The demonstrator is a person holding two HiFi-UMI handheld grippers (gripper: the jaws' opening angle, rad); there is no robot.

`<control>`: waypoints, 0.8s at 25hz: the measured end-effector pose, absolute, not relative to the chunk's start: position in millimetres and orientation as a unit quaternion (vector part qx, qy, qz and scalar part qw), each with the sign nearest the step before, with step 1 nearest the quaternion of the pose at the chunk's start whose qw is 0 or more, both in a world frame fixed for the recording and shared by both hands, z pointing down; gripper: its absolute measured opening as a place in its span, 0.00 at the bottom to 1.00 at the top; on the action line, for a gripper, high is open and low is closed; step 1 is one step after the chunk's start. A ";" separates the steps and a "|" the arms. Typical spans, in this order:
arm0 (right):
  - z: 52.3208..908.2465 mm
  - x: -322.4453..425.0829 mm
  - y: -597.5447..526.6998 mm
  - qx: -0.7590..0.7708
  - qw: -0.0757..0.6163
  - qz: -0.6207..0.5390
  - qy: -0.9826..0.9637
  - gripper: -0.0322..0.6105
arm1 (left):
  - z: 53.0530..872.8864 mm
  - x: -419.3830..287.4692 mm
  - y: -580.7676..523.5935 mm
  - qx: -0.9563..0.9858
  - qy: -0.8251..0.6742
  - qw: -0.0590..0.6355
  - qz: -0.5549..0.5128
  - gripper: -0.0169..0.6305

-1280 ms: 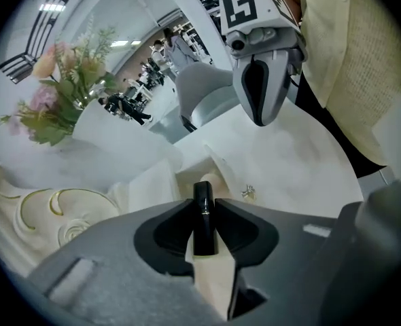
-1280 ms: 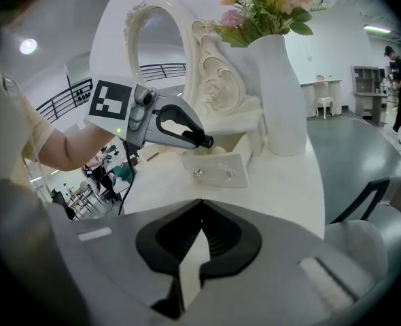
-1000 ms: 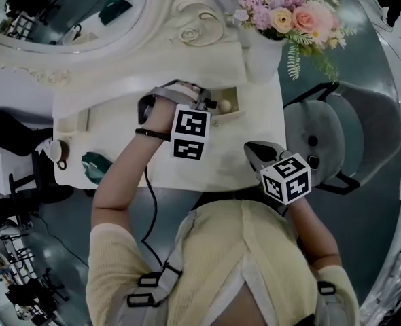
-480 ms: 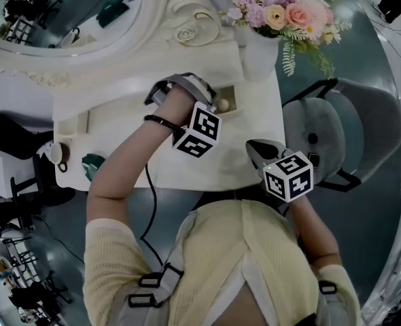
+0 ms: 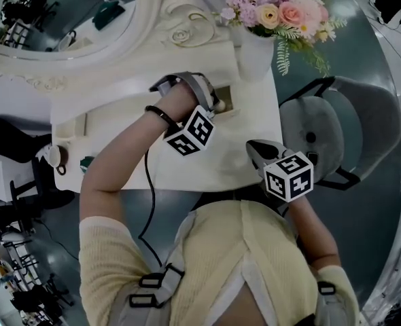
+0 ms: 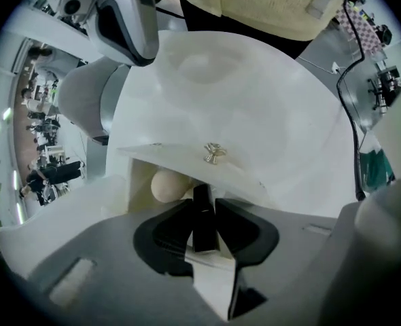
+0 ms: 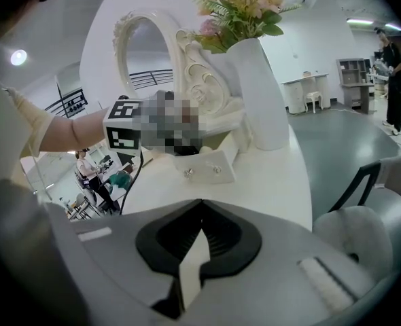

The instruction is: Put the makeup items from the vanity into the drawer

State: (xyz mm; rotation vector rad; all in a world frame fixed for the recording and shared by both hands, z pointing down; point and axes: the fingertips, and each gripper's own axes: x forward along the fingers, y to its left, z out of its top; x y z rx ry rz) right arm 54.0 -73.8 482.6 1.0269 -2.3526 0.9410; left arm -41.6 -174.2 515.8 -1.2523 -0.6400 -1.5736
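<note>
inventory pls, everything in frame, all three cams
vanity top: 1, white, under both grippers
mirror: 1, ornate white frame, back of vanity
vase: 1, white, back right, holds pink and peach flowers
drawer: 1, white, pulled open
sponge: 1, beige, rounded, inside drawer
makeup stick: 1, black, over drawer
teal thing: 1, by vanity's left edge, can't identify
chair: 1, grey, right of vanity
left hand-held gripper: grey, shut on makeup stick
right hand-held gripper: grey, shut, empty
forearm: left, bare
</note>
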 end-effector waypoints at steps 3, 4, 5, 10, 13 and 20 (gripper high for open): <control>482.9 56.3 -74.1 0.370 0.202 0.338 -0.841 0.05 | 517.2 -40.7 -176.7 -0.528 -0.257 0.490 -0.644 0.23; 483.3 56.7 -74.1 0.370 0.203 0.338 -0.841 0.05 | 516.7 -40.3 -178.0 -0.534 -0.252 0.487 -0.644 0.25; 483.7 56.8 -74.1 0.370 0.204 0.337 -0.841 0.05 | 515.9 -40.0 -179.1 -0.540 -0.246 0.484 -0.643 0.26; 483.7 56.6 -75.4 0.366 0.206 0.336 -0.843 0.05 | 502.4 -35.2 -181.8 -0.573 -0.214 0.481 -0.628 0.29; 482.8 54.8 -76.9 0.362 0.208 0.334 -0.845 0.05 | 491.9 -33.7 -182.0 -0.591 -0.193 0.480 -0.619 0.29; 481.0 48.0 -80.8 0.351 0.211 0.328 -0.851 0.05 | 463.1 -31.5 -178.5 -0.651 -0.129 0.452 -0.597 0.29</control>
